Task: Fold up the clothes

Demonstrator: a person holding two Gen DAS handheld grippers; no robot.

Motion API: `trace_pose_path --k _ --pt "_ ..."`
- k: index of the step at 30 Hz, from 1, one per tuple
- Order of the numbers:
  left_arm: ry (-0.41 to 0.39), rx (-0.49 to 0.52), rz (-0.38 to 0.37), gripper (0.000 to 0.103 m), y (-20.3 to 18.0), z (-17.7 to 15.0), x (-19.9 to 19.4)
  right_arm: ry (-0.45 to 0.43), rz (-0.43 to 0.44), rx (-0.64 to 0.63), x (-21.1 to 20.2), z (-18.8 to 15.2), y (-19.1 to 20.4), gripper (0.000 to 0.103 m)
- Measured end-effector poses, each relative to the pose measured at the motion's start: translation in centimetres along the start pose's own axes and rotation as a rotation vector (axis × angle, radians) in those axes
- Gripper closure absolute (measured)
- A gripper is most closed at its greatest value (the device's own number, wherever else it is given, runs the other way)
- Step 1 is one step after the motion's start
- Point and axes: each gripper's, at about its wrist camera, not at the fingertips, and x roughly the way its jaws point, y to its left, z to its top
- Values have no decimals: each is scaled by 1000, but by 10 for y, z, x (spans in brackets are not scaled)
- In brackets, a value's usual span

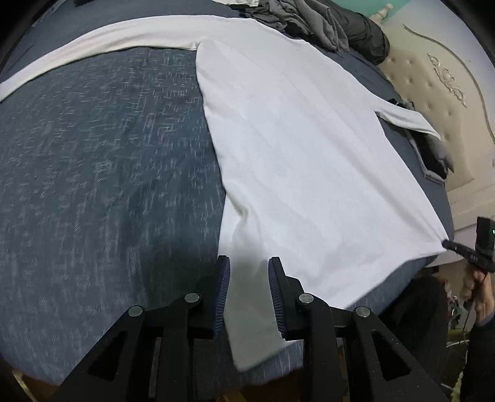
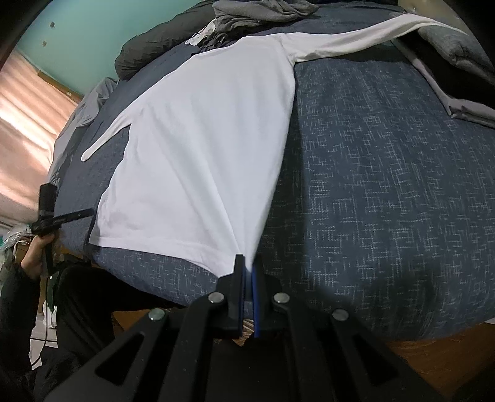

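Observation:
A white long-sleeved shirt [image 1: 294, 139] lies spread flat on the blue patterned bedspread [image 1: 108, 170], its sleeves stretched out to either side. My left gripper [image 1: 249, 266] is open above the near hem corner. The cloth lies slack between and under the fingers, and the pads do not press on it. In the right wrist view my right gripper [image 2: 247, 263] is shut on the other hem corner of the shirt [image 2: 201, 139] and pulls the cloth taut into a point. The right gripper [image 1: 448, 245] also shows at the far right of the left wrist view. The left gripper [image 2: 88, 212] hangs beside the shirt's far corner.
A heap of grey clothes [image 1: 309, 18] and a dark bundle [image 1: 365, 31] lie beyond the collar. A cream padded headboard [image 1: 448, 77] stands at the right, and a pink curtain [image 2: 27, 108] hangs at the left. The bed's near edge drops to a wooden floor [image 2: 433, 355].

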Motion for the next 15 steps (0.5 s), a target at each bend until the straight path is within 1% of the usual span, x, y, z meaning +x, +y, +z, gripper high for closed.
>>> trace_pose_path --k 4,5,6,7,10,15 --pt "2 0 -7 75 3 8 8 -7 10 11 -2 0 -4 100" --pt "2 0 -10 77 3 9 9 -7 11 13 -2 0 -4 100" --pt "3 3 -11 96 3 11 11 -7 11 12 -1 -1 -4 100" --pt "3 11 -9 102 2 11 11 -7 11 11 -1 -1 -3 100" --pt "-25 26 -22 102 0 12 -2 -11 15 11 -3 0 -2 100" --pt "-124 44 -39 102 -2 15 -60 -44 45 10 -20 2 1 100"
